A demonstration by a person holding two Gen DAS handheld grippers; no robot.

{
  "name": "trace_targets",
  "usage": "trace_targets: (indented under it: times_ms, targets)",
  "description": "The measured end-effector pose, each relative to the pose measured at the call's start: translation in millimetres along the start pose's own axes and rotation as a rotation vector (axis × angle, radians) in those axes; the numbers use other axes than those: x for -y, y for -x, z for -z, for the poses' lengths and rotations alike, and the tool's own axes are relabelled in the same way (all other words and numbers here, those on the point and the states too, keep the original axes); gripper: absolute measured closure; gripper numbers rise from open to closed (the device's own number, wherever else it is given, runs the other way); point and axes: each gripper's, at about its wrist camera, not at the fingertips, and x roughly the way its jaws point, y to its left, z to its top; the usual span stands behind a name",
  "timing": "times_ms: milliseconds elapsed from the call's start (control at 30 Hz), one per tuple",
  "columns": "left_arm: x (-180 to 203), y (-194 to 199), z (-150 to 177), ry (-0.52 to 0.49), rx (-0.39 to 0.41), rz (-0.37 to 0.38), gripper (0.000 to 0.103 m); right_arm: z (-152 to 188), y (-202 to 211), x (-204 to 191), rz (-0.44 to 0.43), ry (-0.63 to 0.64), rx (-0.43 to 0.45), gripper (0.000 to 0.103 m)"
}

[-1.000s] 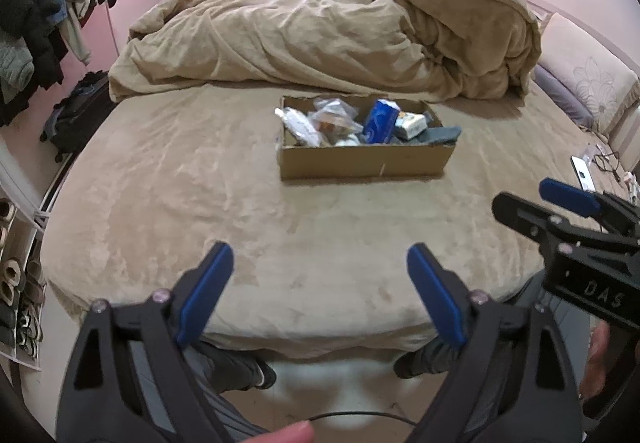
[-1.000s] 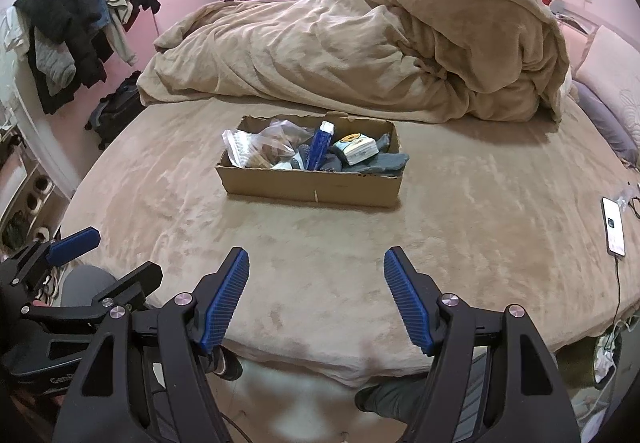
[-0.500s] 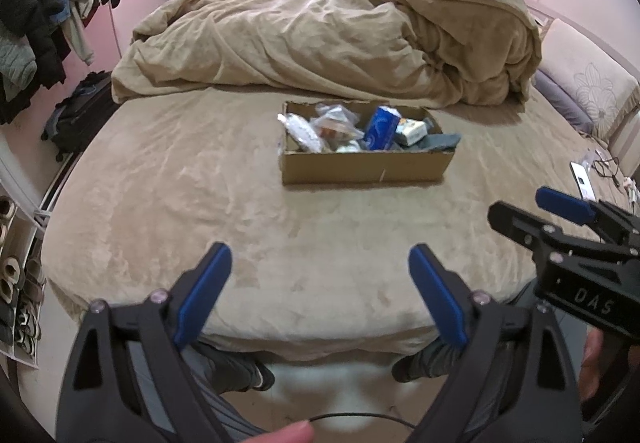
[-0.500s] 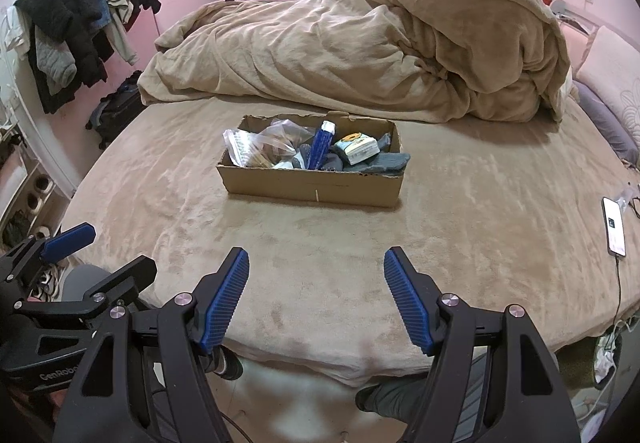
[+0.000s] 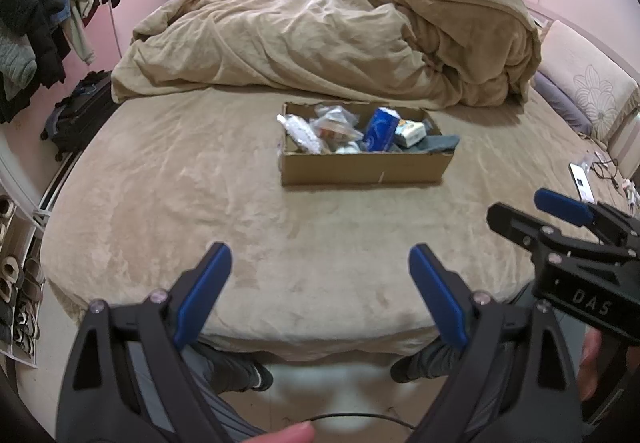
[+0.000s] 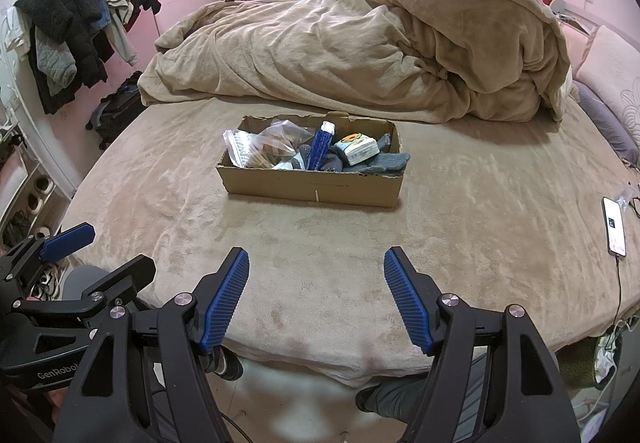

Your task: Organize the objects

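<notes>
Compared with one second earlier, nothing on the bed has been displaced; both claws keep the same stance, and the left view shows only a slight shift in framing.

The cardboard box [image 5: 362, 167], a shallow open rectangular tray of plain brown board with a ragged far rim, sits on the bed [image 5: 160, 203] at mid-depth, just in front of the heaped duvet [image 5: 328, 43]. The bed cover is a short-pile, tan plush that shows brushed streaks; the duvet is the same tan plush, crumpled in thick folds. Inside the box: crinkled clear plastic bags [image 6: 256, 147] at the left, a blue carton [image 5: 380, 129] standing tilted in the middle, a small pale printed packet [image 6: 358, 149] to its right, and grey knitted socks [image 6: 384, 163] draped over the right near corner.

Left claw [image 5: 320, 291]: rigid black arms with smooth blue pads, spread wide, nothing between them, held over the near edge of the bed, well apart from the box. Right claw [image 6: 316, 299]: black arms with ribbed blue pads, likewise spread and empty, also over the near edge.

A phone [image 6: 614, 227] lies on its cable at the right side of the bed. Dark clothes [image 6: 72, 39] hang at far left.
</notes>
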Motion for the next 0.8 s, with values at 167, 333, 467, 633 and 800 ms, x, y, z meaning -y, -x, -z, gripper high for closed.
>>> trace_targets:
  times_ms: [167,333,467,633,800]
  targets:
    - [-0.3,0.2,0.0,-0.001,0.000,0.000,0.012,0.2,-0.2,-0.2,0.000,-0.001,0.000,0.030]
    - [-0.6,0.6,-0.2,0.000,0.001,0.001,0.012,0.6,-0.3,0.1,0.000,-0.001,0.000,0.030]
    - [1.6,2.7,-3.2,-0.001,0.004,0.000,0.012,0.9,-0.3,-0.1,-0.001,-0.001,0.000,0.030]
    - [2.3,3.8,-4.8,-0.002,0.006,0.001,0.012,0.9,-0.4,0.0,0.000,0.000,0.000,0.030]
    - [2.1,4.2,-5.0,0.000,0.006,0.002,0.011,0.8,-0.7,0.1,-0.001,-0.001,-0.001,0.030]
